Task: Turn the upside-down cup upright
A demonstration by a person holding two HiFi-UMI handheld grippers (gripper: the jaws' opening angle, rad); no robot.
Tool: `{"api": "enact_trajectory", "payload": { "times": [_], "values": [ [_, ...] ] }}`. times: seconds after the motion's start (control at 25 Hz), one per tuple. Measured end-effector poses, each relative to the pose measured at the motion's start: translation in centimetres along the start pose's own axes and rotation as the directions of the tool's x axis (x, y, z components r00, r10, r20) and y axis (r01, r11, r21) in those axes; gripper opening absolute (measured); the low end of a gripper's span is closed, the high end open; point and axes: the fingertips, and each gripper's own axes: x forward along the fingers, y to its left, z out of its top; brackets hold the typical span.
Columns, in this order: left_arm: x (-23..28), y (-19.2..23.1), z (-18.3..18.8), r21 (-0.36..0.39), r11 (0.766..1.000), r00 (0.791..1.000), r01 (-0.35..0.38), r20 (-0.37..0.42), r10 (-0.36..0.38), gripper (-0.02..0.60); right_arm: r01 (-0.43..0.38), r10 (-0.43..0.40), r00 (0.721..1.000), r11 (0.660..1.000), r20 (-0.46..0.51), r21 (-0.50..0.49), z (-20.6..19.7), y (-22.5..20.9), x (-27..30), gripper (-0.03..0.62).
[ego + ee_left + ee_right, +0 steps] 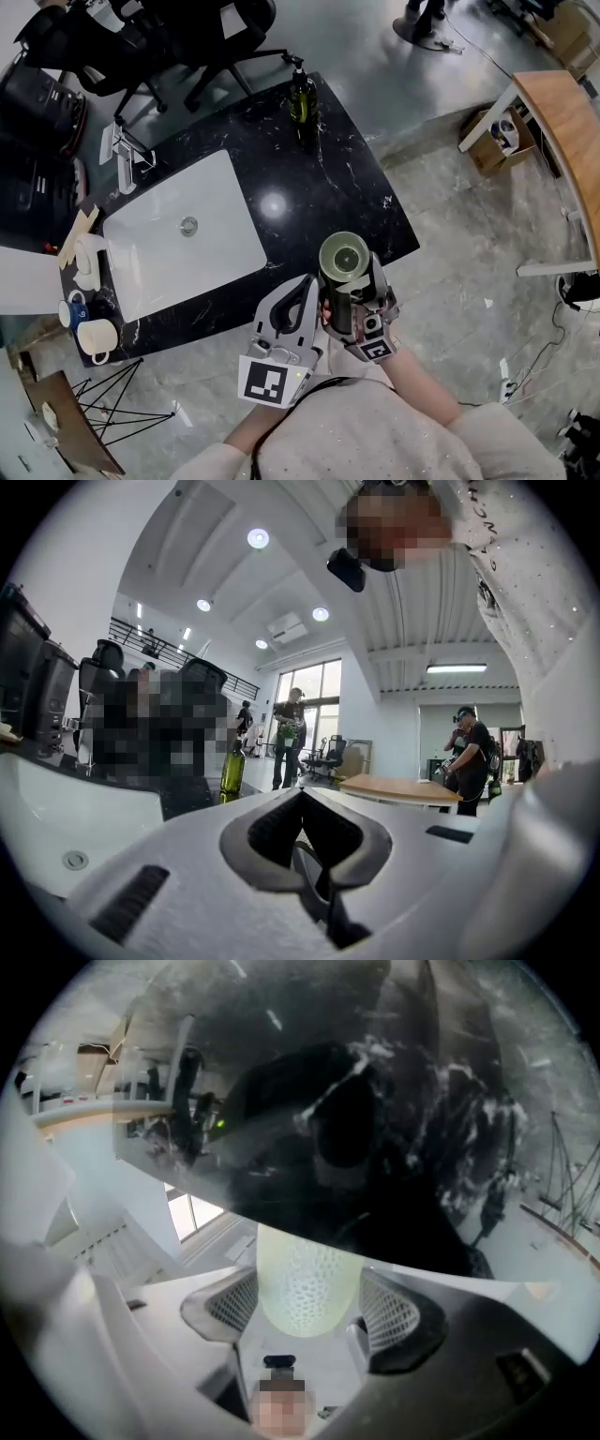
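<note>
The cup (344, 258) is off the counter (309, 187), held in the air just past its front edge and close to the person's body. In the head view one round end faces up at the camera, a pale green ring around a darker hollow. I take that for the open mouth, though it could be the recessed base. The right gripper (349, 291) has it clamped across the body. In the right gripper view the cup's textured pale wall (307, 1283) sits between the two mesh pads (389, 1312), which press on either side. The jaws stand wide only because the cup is wide. A sideways hold like this suits the job: gripping the wall leaves both ends free, so a roll of the wrist turns the cup over. The dark counter (394, 1147) fills the top of that view — the gripper is tipped well over, which suggests the turn is under way.

The left gripper (307, 283) sits just beside it, tips together with nothing between them (300, 794). It is parked close by, probably to stay out of the way.

The white sink (159, 253), a green bottle (302, 98) and two mugs (94, 333) all lie well apart from the cup, so the near counter is free for setting it down.
</note>
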Motion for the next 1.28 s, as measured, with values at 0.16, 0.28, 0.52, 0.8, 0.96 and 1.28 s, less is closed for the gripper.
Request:
{"api": "enact_trajectory", "payload": {
  "times": [0.16,0.28,0.52,0.8,0.96,1.28],
  "values": [
    [0.1,0.1,-0.3,-0.001,1.000,1.000,0.000,-0.011,0.000,0.006,-0.031,0.031,0.999,1.000,-0.027,0.002,0.2,0.5,-0.3,0.318],
    [0.0,0.1,-0.6,0.020,1.000,1.000,0.004,-0.021,-0.004,0.006,-0.033,0.034,0.998,0.999,-0.049,0.009,0.2,0.6,-0.3,0.318],
    [0.1,-0.2,-1.2,0.003,1.000,0.999,0.003,-0.051,-0.002,0.006,-0.031,0.031,0.997,1.000,-0.074,0.003,0.0,0.6,-0.2,0.322],
    [0.0,-0.5,-1.5,-0.003,1.000,0.998,0.007,-0.058,-0.007,0.006,-0.019,0.018,0.996,1.000,-0.088,-0.019,-0.3,0.7,-0.4,0.354],
    [-0.3,-0.3,-1.5,0.055,0.998,0.999,0.022,-0.043,-0.019,0.006,-0.029,0.026,0.991,0.999,-0.128,-0.017,-1.4,1.0,-0.4,0.357],
    [-0.6,-0.5,-1.4,0.030,0.999,0.999,0.040,-0.022,-0.040,0.006,0.125,-0.178,0.958,0.964,-0.225,-0.233,-5.1,0.1,-1.8,0.356]
  ]
}}
